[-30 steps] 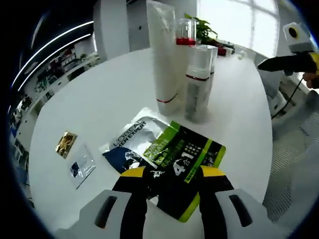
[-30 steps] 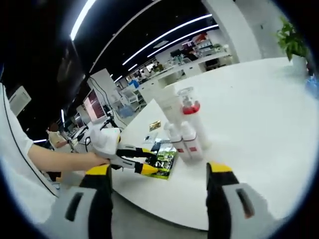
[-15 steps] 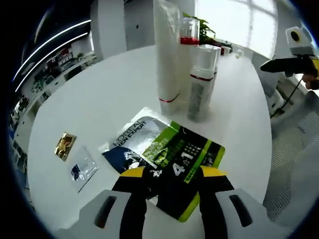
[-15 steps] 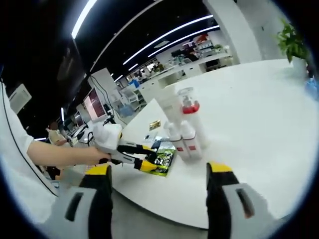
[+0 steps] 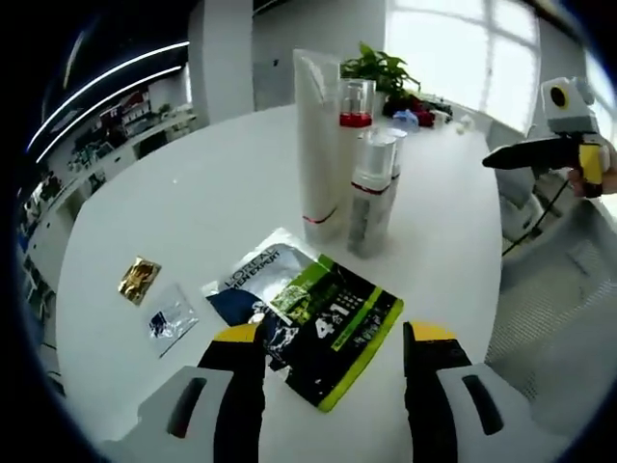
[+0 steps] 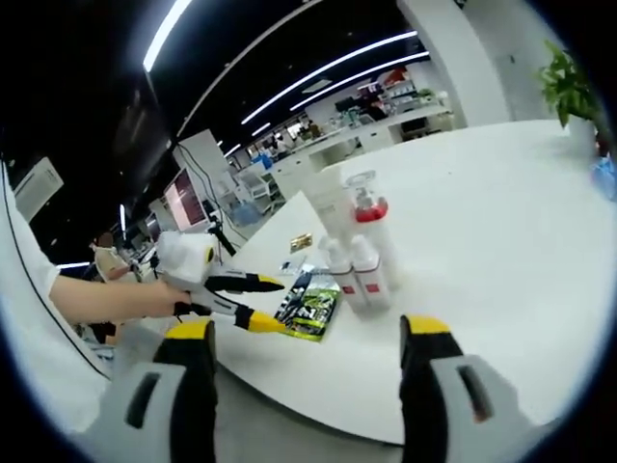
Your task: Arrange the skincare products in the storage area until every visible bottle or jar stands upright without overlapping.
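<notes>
Step in hand, as I judge it: sorting the flat packs near my edge of the white table (image 5: 174,183); the bottles are already up. The white tube (image 5: 319,145), the red-collared pump bottle (image 5: 356,106) and the two clear-capped bottles (image 5: 370,198) stand upright in a tight cluster toward the table's middle. I cannot tell whether they touch.

My left claw (image 5: 326,349) hovers just above the near edge, jaws wide apart, holding nothing. Between and ahead of the jaws lies the green-and-black sachet (image 5: 337,328), flat, overlapping the blue-and-white L'Oréal sachet (image 5: 253,285). Two small sample packets, a gold packet (image 5: 140,279) and a clear packet (image 5: 172,321), lie apart to the left edge.

My right claw (image 6: 307,352) is off the table's near edge, jaws wide, empty, aimed at the cluster.

Next move, by my reckoning: pinch the top sachet by an edge and slide it clear of the one beneath. It is thin and flat on a smooth top, so it calls for a low, shallow approach.
</notes>
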Action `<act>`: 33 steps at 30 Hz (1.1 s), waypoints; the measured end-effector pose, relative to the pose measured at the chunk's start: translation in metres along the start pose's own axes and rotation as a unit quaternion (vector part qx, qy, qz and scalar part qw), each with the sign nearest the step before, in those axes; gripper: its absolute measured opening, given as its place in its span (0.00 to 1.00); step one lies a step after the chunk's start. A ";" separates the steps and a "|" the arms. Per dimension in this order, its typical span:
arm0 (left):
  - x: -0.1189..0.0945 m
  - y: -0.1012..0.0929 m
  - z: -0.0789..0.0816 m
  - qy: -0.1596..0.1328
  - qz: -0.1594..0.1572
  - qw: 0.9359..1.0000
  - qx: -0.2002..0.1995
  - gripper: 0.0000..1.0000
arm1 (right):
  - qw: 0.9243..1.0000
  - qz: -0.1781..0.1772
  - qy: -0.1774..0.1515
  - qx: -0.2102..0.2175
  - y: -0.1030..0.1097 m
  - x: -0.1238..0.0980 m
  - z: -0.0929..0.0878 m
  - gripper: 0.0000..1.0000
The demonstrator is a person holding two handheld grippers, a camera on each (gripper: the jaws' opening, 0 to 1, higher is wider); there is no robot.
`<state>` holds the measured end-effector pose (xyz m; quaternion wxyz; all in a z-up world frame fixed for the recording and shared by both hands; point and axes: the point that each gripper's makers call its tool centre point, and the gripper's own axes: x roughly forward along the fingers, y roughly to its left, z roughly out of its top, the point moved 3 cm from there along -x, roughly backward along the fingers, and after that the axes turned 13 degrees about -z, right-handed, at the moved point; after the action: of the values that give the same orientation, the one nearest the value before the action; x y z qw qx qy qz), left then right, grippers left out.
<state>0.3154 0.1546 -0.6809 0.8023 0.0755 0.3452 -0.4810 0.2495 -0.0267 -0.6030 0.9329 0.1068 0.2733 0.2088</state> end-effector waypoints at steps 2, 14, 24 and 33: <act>-0.005 -0.002 0.000 -0.003 0.001 1.000 -0.006 0.59 | 1.000 0.002 0.001 -0.002 0.001 0.001 0.000 0.79; -0.037 -0.005 0.001 -0.031 0.022 0.999 -0.033 0.66 | 1.000 0.017 0.003 -0.016 0.008 0.008 0.003 0.79; -0.065 -0.007 -0.009 -0.040 0.039 0.996 -0.073 0.74 | 1.000 0.020 0.008 -0.021 0.010 0.012 0.002 0.79; -0.089 -0.002 -0.025 -0.039 0.066 0.989 -0.123 0.72 | 0.999 0.018 0.012 -0.024 0.007 0.015 -0.001 0.79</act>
<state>0.2752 0.2296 -0.6436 0.8483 -0.0203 0.3645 -0.3836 0.2582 -0.0133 -0.6081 0.9279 0.0866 0.2777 0.2334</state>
